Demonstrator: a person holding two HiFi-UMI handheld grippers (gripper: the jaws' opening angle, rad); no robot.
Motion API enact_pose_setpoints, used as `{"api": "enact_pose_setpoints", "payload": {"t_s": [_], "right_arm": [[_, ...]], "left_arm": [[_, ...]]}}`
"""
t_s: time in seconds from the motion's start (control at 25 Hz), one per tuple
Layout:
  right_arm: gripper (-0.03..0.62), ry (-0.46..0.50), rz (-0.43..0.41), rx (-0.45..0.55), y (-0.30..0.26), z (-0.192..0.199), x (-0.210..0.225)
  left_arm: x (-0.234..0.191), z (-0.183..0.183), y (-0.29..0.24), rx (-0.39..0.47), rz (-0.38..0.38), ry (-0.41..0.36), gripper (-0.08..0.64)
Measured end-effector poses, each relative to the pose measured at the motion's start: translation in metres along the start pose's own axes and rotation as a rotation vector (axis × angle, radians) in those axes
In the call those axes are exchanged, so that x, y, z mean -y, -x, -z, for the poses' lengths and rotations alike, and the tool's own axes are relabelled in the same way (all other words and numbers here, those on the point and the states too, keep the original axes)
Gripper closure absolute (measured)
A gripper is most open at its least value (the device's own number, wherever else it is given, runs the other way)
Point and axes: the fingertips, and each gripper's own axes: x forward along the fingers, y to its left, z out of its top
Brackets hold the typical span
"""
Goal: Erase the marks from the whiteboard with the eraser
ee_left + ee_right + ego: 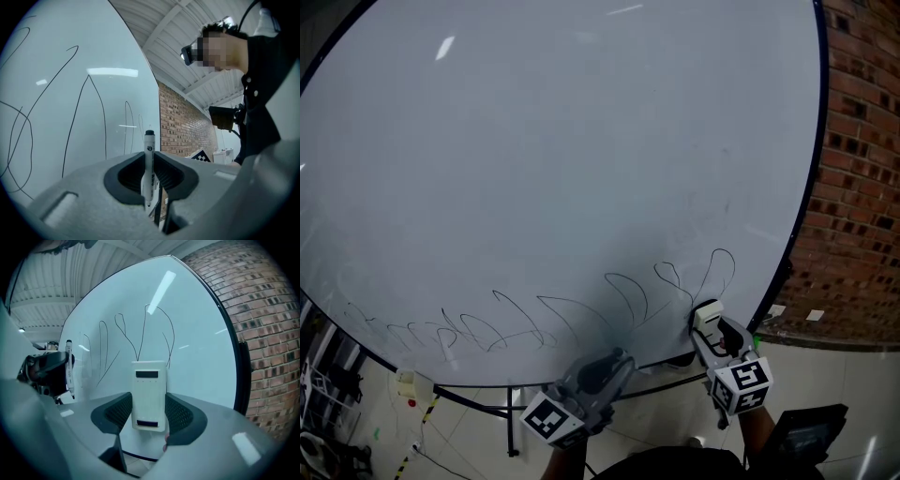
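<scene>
A large whiteboard (pixel 562 141) carries a row of black looping marks (pixel 609 305) along its lower part. My right gripper (pixel 710 323) is shut on a white eraser (pixel 149 394) held upright, its top near the rightmost loops (pixel 157 329). The eraser (pixel 705 313) sits at the board's lower right. My left gripper (pixel 614 361) is shut on a white marker with a black cap (pixel 148 166), standing upright just below the board's bottom edge. More marks (pixel 70 108) show in the left gripper view.
A red brick wall (pixel 862 187) stands right of the board. The board's black stand legs (pixel 511 422) reach down to a tiled floor (pixel 834 375). Wires and small items (pixel 328 412) lie at the lower left. A person (pixel 262 70) appears in the left gripper view.
</scene>
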Motion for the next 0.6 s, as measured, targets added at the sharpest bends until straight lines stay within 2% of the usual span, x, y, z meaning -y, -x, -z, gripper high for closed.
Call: {"api": "enact_pose_setpoints", "payload": {"t_s": [0.12,0.4,0.6], "right_arm": [[0.365,-0.005,0.014,0.003,0.005,-0.004,0.016],[0.365,-0.097,0.155,0.043,0.030,-0.017,0.101],[0.365,-0.120,0.181,0.053,0.031,-0.017,0.102]], "left_arm": [[-0.001,0.000,-0.001,0.002,-0.001,0.002,0.499],[0.000,-0.003,-0.004,0.011,-0.002,-0.006,0.499],[-0.001,-0.002,-0.004,0.011,-0.007,-0.005,0.497]]}}
